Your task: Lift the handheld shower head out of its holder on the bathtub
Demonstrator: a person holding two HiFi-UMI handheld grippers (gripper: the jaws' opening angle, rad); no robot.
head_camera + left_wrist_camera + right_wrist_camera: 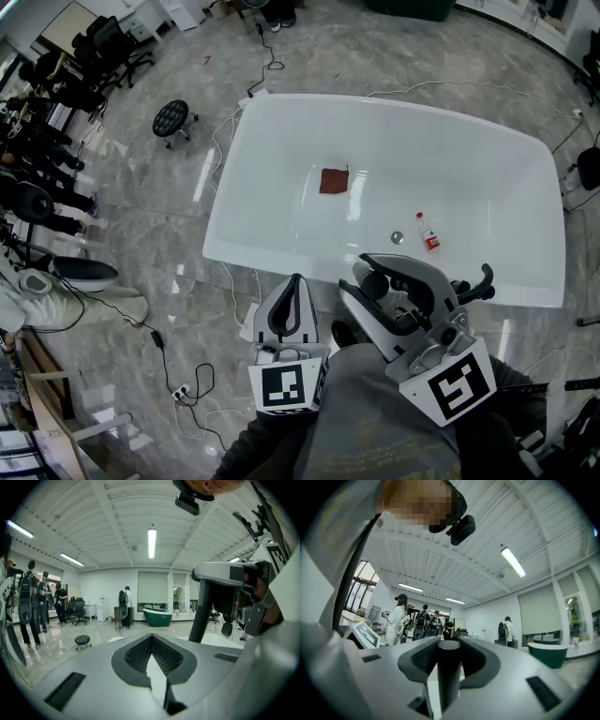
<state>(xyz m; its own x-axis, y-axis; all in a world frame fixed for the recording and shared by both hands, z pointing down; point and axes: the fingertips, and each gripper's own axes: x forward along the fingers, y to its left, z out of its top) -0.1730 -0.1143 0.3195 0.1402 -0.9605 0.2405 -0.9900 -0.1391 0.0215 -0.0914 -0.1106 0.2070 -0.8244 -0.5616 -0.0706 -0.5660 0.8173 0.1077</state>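
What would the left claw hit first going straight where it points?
Way looks free nearby: the left claw, shut and empty, points level over the white bathtub. Far beyond stand a person with a backpack and a dark green bathtub; depth unclear.

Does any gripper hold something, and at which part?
The right gripper is shut on a dark handle, near its round end; the left gripper holds nothing.

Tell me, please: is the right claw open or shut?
Shut on a dark cylinder: in the right gripper view, the right claw holds it between both pads.
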